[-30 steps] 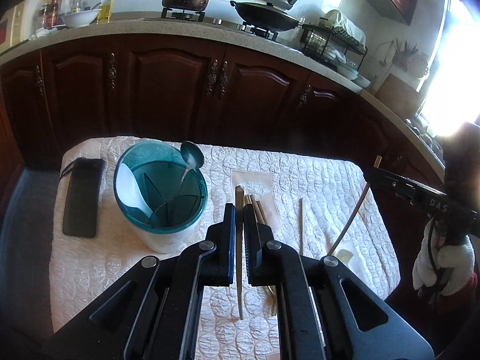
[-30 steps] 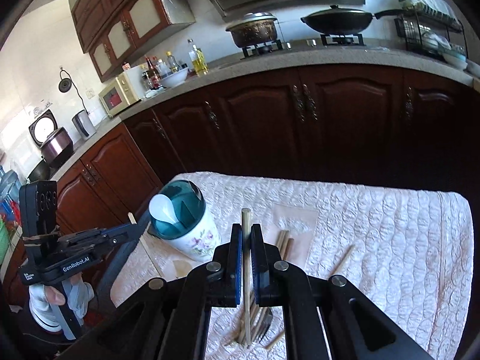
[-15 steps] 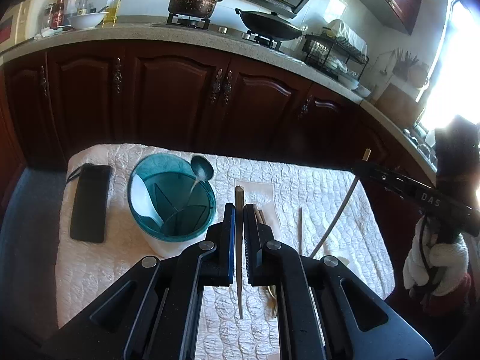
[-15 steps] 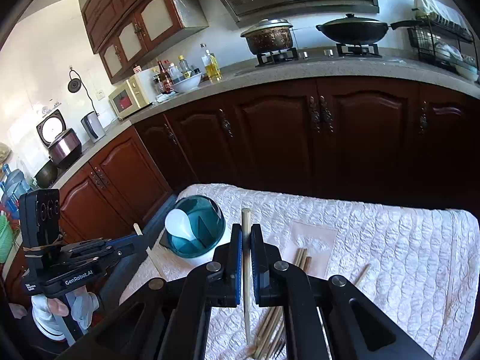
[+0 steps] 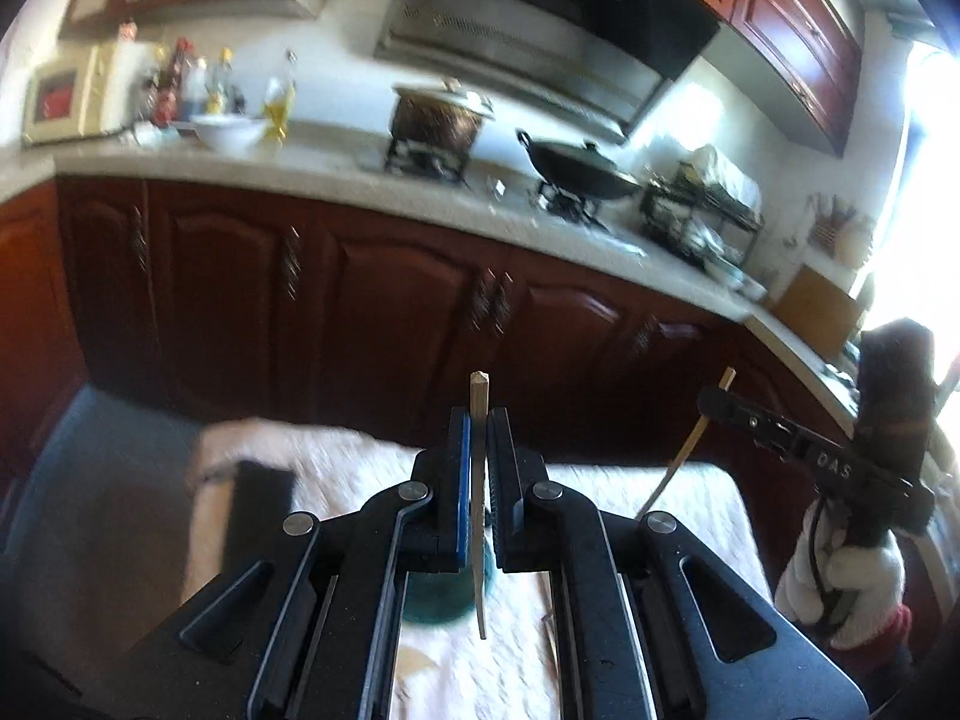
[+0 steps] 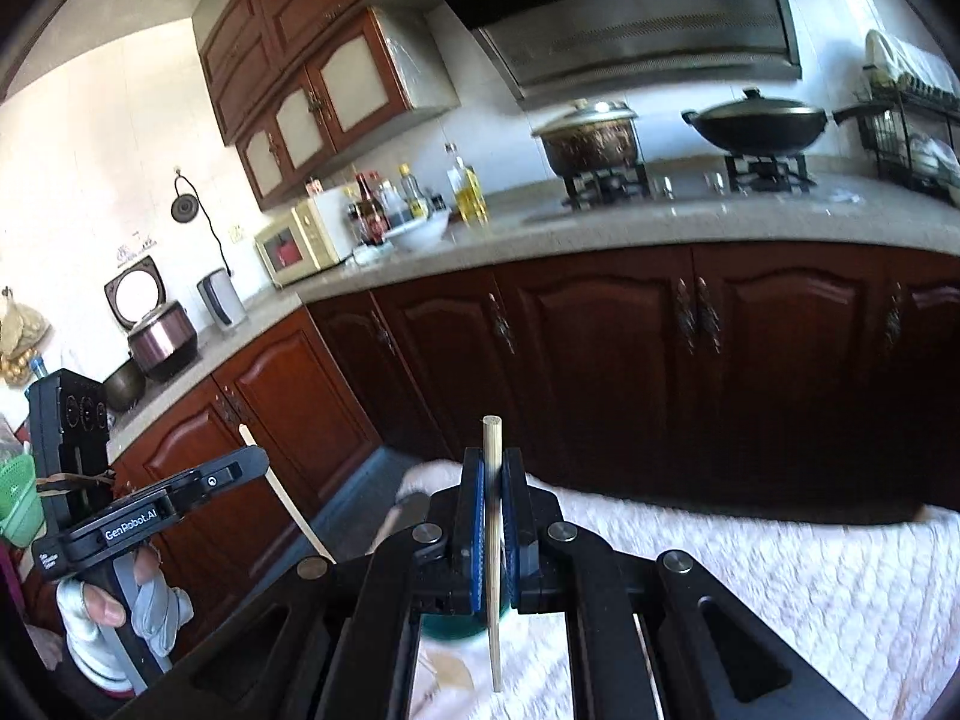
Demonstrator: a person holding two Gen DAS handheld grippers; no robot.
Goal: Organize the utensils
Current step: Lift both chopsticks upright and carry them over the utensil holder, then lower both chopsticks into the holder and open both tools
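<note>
kitchen background: dark red-brown cabinet run point(image 6: 600, 360) under a pale counter point(image 6: 600, 222), range hood point(image 6: 630, 18) above. on the hob a lidded pot point(image 6: 588, 138) and a black wok point(image 6: 762, 126); dish rack point(image 6: 912, 132) at far right, small microwave point(image 6: 294, 240) and a bottle cluster point(image 6: 408, 198) to the left.

worktop point(image 6: 780, 588) in the foreground, covered with a white quilted cloth; a dark flat phone-like slab point(image 5: 258, 510) lies near its left edge in the left wrist view, blurred.

teal utensil holder point(image 5: 444, 600) stands on the worktop, mostly hidden behind the fingers in both views; only a sliver of the teal rim shows, contents not visible.

left gripper point(image 5: 477, 480): fingers clamped together on a single wooden chopstick point(image 5: 479, 516), held roughly upright, squared top end above the fingers, lower tip hanging clear over the cloth just in front of the holder.

right gripper point(image 6: 493, 522): fingers clamped on its own light wood chopstick point(image 6: 492, 540), round end up, near vertical, lower tip off the cloth beside the holder.

each gripper shows in the other's camera, held by a white-gloved hand point(image 6: 102, 612), chopstick angled through the closed fingers, above and to the side of the worktop.

a loose chopstick point(image 5: 549, 630) lies on the cloth right of the holder, partly hidden, count unclear.
</note>
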